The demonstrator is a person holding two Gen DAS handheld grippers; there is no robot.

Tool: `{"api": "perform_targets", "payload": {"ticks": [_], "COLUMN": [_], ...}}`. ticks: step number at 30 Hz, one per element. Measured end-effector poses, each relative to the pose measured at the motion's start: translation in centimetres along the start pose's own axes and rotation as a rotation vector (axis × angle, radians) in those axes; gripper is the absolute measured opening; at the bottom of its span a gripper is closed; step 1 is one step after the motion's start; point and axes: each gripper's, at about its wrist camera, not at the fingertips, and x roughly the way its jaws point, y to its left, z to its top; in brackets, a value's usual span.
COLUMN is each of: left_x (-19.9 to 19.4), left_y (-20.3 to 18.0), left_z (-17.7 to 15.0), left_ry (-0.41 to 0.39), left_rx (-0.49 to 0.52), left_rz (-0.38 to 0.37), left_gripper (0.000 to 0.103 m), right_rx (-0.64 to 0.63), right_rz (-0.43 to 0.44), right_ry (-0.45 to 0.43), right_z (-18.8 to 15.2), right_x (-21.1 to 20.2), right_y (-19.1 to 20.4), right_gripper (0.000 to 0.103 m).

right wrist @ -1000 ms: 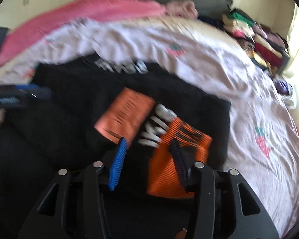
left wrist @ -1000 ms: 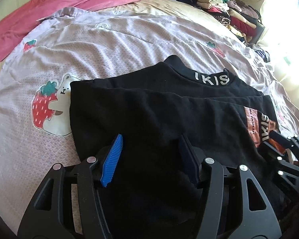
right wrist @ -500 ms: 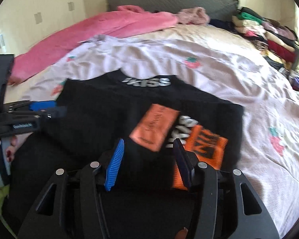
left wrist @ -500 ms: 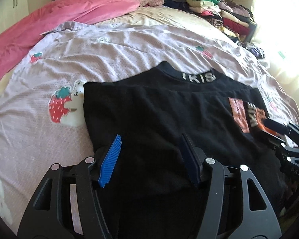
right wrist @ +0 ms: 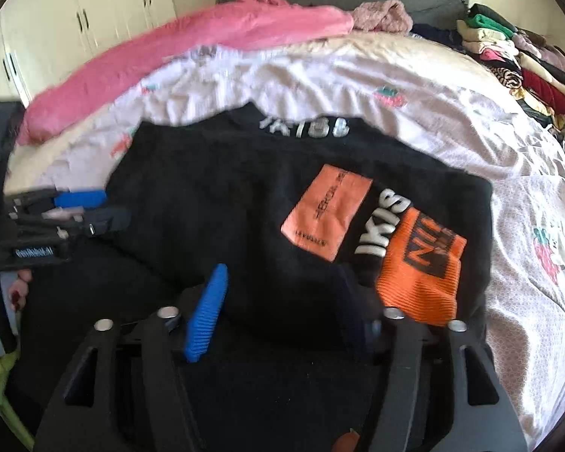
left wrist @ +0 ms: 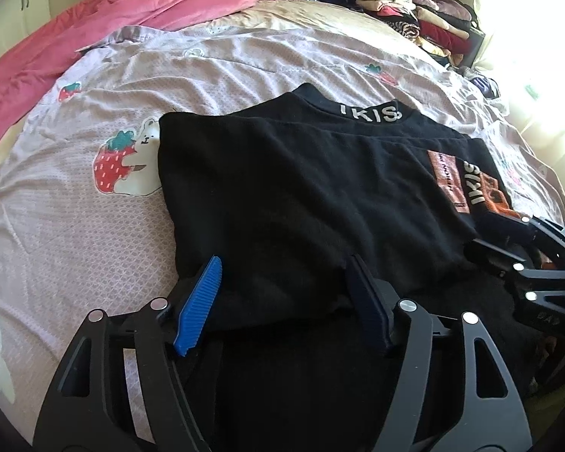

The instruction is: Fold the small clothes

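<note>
1. On the collar [left wrist: 369,112] of the black top [left wrist: 301,196] in front of me I read "IKIS" in pale letters.
2. White "IKIS" stands again on its sleeve [right wrist: 382,226], between the orange patches.
3. The flat orange patch [right wrist: 326,211] carries small dark print, too small to read.
4. My left gripper [right wrist: 94,213] bears a white label, blurred beyond reading.

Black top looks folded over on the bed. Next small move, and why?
Probably back both grippers off the black top. Left gripper and right gripper have just been opening, pads apart astride the near fold, which lies flat on the quilt.
</note>
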Motion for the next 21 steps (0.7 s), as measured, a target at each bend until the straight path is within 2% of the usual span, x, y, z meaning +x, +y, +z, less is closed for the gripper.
{"api": "perform_targets", "payload": {"ticks": [4,8,10,16,21], "left_x": [-1.3,-2.7,-3.5,-6.0,-7.8], "left_y": [0.1,0.3,0.5,1.1,1.4], "left_z": [-0.1,-0.2,-0.2,-0.3,-0.3], "left_ry": [-0.017,-0.036,-0.049,-0.091,-0.118], "left_rx": [-0.004,-0.005,-0.006,-0.024,-0.047], "left_rz": [-0.001,-0.006,-0.007,-0.003,-0.003], "left_gripper": [0.063,0.065,0.069,0.075,0.078], "right_rx": [0.068,0.138,0.172,0.287,0.322], "right_rz": [0.019,0.023,0.024,0.014,-0.064], "right_ry": [-0.075,-0.151,-0.193,-0.298,-0.360], "right_z": [0.3,0.5,0.2,-1.3,-2.4], "right_x": [-2.6,-5.5,-7.3,-12.6,-17.4], "right_y": [-1.4,-3.2,-4.4,-8.8,-11.5], "right_gripper": [0.069,0.079,0.082,0.083,0.083]}}
